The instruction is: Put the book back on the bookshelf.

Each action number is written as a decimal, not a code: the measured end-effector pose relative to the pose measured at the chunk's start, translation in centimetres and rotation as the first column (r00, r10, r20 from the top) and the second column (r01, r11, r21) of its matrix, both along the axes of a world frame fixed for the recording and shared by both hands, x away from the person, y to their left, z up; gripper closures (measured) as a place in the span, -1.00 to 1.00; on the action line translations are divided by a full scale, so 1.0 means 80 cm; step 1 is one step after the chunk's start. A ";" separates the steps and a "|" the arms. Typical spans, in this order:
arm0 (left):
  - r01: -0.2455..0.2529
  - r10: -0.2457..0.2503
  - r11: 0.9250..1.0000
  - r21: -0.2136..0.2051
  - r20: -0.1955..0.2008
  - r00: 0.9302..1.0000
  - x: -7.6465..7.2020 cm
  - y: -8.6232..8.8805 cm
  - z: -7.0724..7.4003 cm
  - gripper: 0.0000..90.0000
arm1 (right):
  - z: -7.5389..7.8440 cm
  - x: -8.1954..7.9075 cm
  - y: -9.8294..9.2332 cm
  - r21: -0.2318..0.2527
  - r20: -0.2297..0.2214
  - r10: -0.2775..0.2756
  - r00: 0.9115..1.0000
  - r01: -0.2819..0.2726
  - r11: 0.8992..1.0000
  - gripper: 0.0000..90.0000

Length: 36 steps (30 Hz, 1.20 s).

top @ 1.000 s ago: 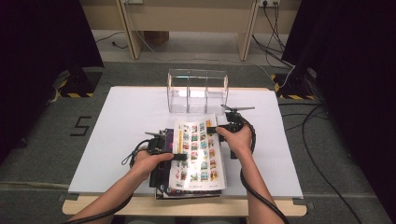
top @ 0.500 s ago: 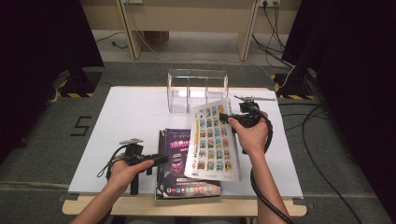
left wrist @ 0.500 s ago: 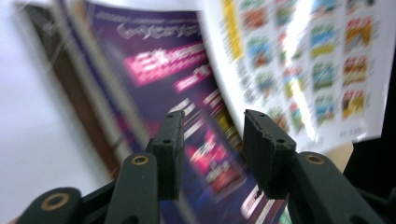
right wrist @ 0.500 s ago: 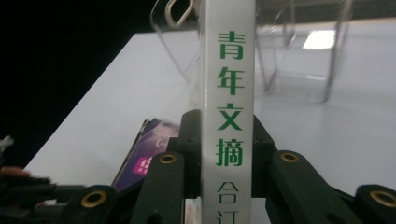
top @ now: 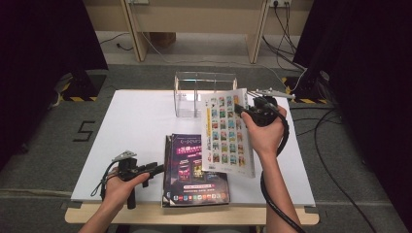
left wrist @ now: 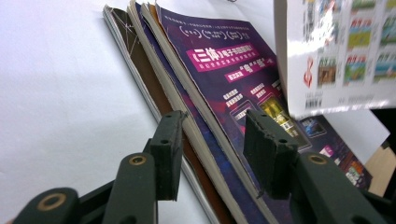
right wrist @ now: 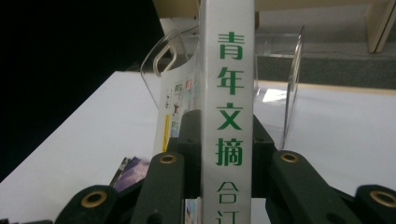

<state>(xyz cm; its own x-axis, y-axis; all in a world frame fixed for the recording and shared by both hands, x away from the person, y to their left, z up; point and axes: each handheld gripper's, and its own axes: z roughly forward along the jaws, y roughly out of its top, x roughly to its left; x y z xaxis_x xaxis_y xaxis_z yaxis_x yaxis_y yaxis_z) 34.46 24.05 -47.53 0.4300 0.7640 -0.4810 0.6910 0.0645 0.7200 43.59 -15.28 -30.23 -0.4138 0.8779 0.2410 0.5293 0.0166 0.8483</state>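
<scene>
My right gripper [top: 241, 110] is shut on the spine of a white magazine [top: 226, 133] with rows of small colour pictures, held tilted in the air above the table's right half. In the right gripper view the grey spine with green characters [right wrist: 229, 93] stands upright between the pressing jaws of my right gripper [right wrist: 228, 140]. A stack of magazines [top: 194, 170] with a purple cover on top lies near the front edge. My left gripper [top: 156, 169] rests just left of that stack. Its jaws have just been opening and stand open [left wrist: 212, 135]; the stack's edge [left wrist: 187, 116] lies past them, untouched.
A clear acrylic rack [top: 204, 92] with upright dividers stands at the back middle of the white table [top: 136, 121]; one divider [right wrist: 292, 84] appears just behind the held magazine. The table's wooden front edge [top: 145, 213] is close to my left hand. Cables trail on the floor at right.
The right gripper has lifted the white magazine off the stack, up and toward the rack. The left gripper has slid left off the stack's edge and opened its jaws.
</scene>
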 end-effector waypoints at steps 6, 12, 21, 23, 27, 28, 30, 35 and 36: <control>-0.002 0.001 1.000 0.020 0.008 1.000 -0.002 -0.001 -0.004 0.22 | 0.026 0.006 -0.002 -0.012 0.087 -0.053 0.995 0.055 0.998 0.64; 0.002 -0.002 1.000 0.020 -0.001 1.000 -0.003 -0.001 -0.008 0.21 | 0.048 0.019 -0.003 -0.026 0.174 -0.141 0.975 0.147 0.989 0.64; -0.006 0.006 1.000 0.012 -0.005 1.000 -0.003 0.004 -0.007 0.21 | 0.059 0.044 -0.006 0.025 0.166 -0.169 0.972 0.167 0.986 0.65; -0.012 0.012 1.000 0.010 -0.005 1.000 -0.002 0.005 -0.008 0.21 | 0.061 0.047 -0.004 0.037 0.161 -0.148 0.976 0.143 0.989 0.64; -0.016 0.016 1.000 0.010 -0.005 1.000 -0.001 0.007 -0.008 0.21 | 0.063 0.057 0.001 0.057 0.153 -0.100 0.983 0.093 0.994 0.64; -0.017 0.017 1.000 0.009 -0.005 1.000 -0.001 0.007 -0.008 0.21 | 0.062 0.061 0.003 0.061 0.146 -0.096 0.985 0.088 0.994 0.64; -0.015 0.015 1.000 0.006 -0.010 1.000 -0.002 0.007 -0.009 0.20 | 0.060 0.069 0.003 0.062 0.138 -0.091 0.986 0.083 0.995 0.65; -0.015 0.015 1.000 0.008 -0.014 1.000 -0.001 0.008 -0.010 0.20 | 0.053 0.089 -0.002 0.042 0.138 -0.131 0.982 0.126 0.991 0.64; -0.014 0.014 1.000 0.007 -0.015 1.000 -0.001 0.008 -0.010 0.20 | 0.052 0.091 -0.002 0.034 0.140 -0.141 0.980 0.137 0.990 0.64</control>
